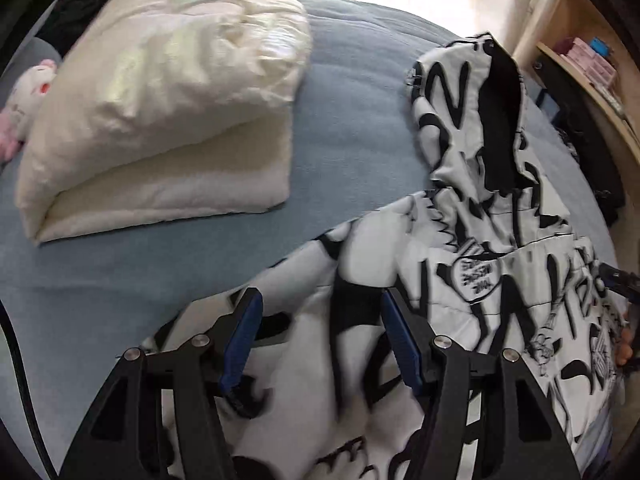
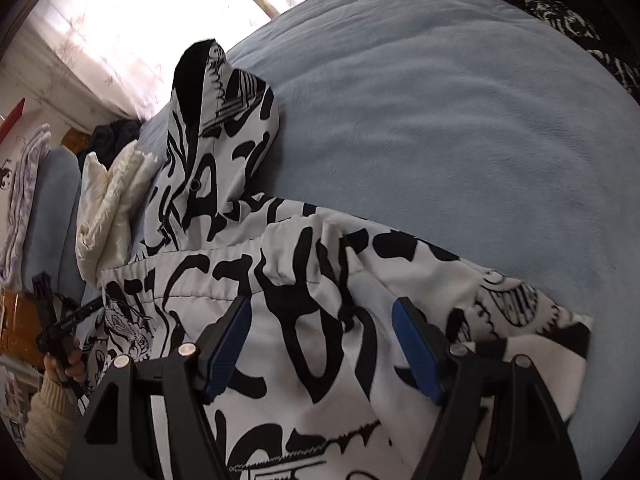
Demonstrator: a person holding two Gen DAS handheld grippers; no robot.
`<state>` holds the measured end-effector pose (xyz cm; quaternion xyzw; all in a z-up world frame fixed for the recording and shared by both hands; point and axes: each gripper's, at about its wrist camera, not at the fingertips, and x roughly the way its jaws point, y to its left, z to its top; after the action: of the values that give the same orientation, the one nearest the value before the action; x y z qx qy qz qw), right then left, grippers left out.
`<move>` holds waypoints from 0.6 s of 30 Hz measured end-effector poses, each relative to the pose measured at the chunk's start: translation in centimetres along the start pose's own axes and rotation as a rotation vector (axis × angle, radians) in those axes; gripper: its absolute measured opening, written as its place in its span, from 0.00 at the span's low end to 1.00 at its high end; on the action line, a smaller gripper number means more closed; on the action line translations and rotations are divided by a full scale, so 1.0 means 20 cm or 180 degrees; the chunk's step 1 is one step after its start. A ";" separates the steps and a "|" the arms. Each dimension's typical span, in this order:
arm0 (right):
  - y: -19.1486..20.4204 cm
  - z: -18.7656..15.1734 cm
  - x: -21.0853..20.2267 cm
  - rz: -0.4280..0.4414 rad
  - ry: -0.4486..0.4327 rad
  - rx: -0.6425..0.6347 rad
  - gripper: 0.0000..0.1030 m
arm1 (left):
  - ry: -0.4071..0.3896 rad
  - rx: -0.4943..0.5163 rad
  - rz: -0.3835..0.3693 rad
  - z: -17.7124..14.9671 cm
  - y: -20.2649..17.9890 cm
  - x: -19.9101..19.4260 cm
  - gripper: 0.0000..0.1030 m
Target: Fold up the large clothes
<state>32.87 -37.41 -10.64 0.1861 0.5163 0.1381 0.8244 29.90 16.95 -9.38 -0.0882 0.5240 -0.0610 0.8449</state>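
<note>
The black-and-white graffiti-print hooded jacket (image 1: 500,248) lies spread on the blue bed cover (image 1: 352,120), its hood (image 1: 476,112) pointing away toward the window and its body toward the person. It looks laid out flat so that the sleeves can be turned in first.

The left gripper (image 1: 322,344) hangs over the jacket's left sleeve area, its blue-padded fingers (image 1: 240,348) apart with printed cloth below and between them but nothing pinched. The right gripper (image 2: 322,344) is placed the same way over the opposite shoulder and sleeve (image 2: 500,300), fingers (image 2: 418,352) apart and empty. Both seem poised one to each side so the garment can be taken up evenly.

Beside the jacket, well apart on the bed, sits a folded cream puffer coat (image 1: 160,112), apparently a finished piece set aside. A pink plush toy (image 1: 24,100) rests at the bed's far edge, and a wooden shelf (image 1: 588,64) stands beyond the other side. In the right wrist view a hand (image 2: 66,364) in a cream knit sleeve (image 2: 44,420) holds the other gripper's handle.
</note>
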 end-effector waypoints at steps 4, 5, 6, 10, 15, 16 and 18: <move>0.03 0.01 0.02 0.0212 0.0032 -0.0066 0.72 | -0.0025 0.0234 -0.0183 -0.01 -0.08 -0.01 0.63; 0.03 0.01 0.02 0.0230 0.0030 -0.0082 0.72 | 0.0003 0.0336 -0.0086 -0.01 -0.10 0.01 0.64; 0.04 0.01 0.03 0.0224 0.0050 -0.0108 0.72 | 0.0050 0.0388 -0.0018 -0.02 -0.11 0.03 0.64; 0.06 0.01 0.06 0.0169 0.0136 -0.0256 0.72 | 0.0186 0.0387 0.0054 -0.02 -0.11 0.11 0.64; 0.07 0.02 0.09 -0.0106 0.0091 -0.0339 0.72 | 0.0080 0.0389 0.0120 0.00 -0.16 0.13 0.42; 0.07 0.02 0.10 -0.0195 0.0072 -0.0358 0.70 | 0.0052 0.0411 0.0146 -0.01 -0.17 0.12 0.23; 0.08 0.01 0.11 -0.0415 0.0069 -0.0403 0.37 | -0.0038 0.0459 0.0398 -0.01 -0.20 0.09 0.11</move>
<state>33.97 -35.09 -11.58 0.0981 0.5265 0.1185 0.8362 30.45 12.69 -10.21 0.0055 0.5177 -0.0451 0.8544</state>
